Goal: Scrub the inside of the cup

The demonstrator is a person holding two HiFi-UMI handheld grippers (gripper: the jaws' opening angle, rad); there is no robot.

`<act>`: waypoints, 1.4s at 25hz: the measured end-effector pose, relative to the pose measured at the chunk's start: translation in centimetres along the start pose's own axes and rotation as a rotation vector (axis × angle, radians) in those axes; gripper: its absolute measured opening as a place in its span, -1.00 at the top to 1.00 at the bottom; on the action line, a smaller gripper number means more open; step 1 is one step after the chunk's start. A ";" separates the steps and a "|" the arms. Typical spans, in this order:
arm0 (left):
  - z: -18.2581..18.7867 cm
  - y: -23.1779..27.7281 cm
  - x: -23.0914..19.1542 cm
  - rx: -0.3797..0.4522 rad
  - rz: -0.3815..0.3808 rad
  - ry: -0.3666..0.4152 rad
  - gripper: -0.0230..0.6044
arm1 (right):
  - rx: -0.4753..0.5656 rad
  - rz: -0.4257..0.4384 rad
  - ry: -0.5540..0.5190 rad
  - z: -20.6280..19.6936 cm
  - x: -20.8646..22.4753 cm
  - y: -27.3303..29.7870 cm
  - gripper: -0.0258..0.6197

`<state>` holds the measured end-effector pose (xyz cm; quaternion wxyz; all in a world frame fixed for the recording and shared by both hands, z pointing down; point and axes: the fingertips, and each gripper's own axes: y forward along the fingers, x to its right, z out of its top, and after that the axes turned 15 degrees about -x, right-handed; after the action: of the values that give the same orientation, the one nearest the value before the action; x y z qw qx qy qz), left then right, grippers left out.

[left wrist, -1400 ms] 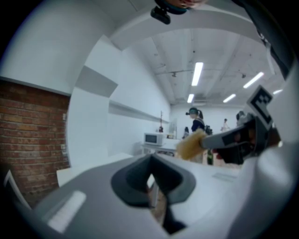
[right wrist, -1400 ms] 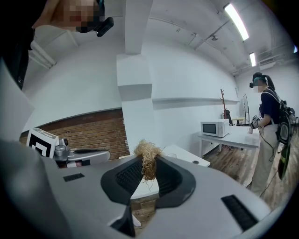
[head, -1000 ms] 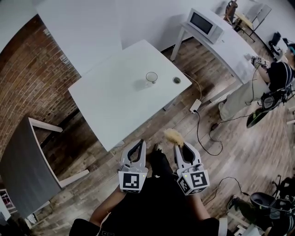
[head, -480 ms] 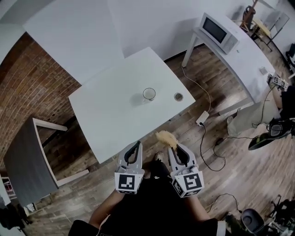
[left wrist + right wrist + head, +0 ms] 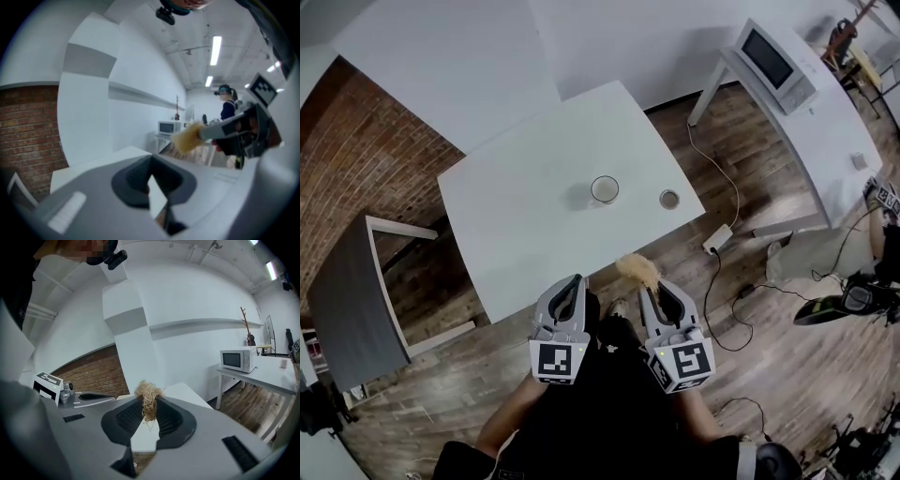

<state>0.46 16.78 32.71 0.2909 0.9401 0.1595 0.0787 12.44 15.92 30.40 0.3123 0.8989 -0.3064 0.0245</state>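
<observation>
Cup (image 5: 605, 189): upright, mid-table (image 5: 516, 234), 12 o'clock from both grippers, well apart. Left gripper (image 5: 573, 283): fingers pressed together, empty. Right gripper (image 5: 652, 291): pinching scrubber (image 5: 637, 271). Room: brick wall (image 5: 366, 159) 9 o'clock, microwave (image 5: 776, 64) 2 o'clock, wood floor (image 5: 787, 375).

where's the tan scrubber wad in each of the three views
Head view: fibre scrubber just below centre, at the tip of the right gripper.
Left gripper view: scrubber right of centre, sticking out leftward from the right gripper.
Right gripper view: scrubber at centre, pinched between the jaws.
Shared landmark: the microwave, also in the left gripper view and right gripper view.
</observation>
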 end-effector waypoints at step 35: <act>-4.4 19.1 -6.6 -0.250 -0.127 0.064 0.86 | -0.265 -0.001 -0.039 3.5 7.3 16.6 0.75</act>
<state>-1.95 1.87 46.90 0.4049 0.8816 0.2167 0.1094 8.43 -0.22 38.35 0.4221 0.8502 -0.3128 -0.0339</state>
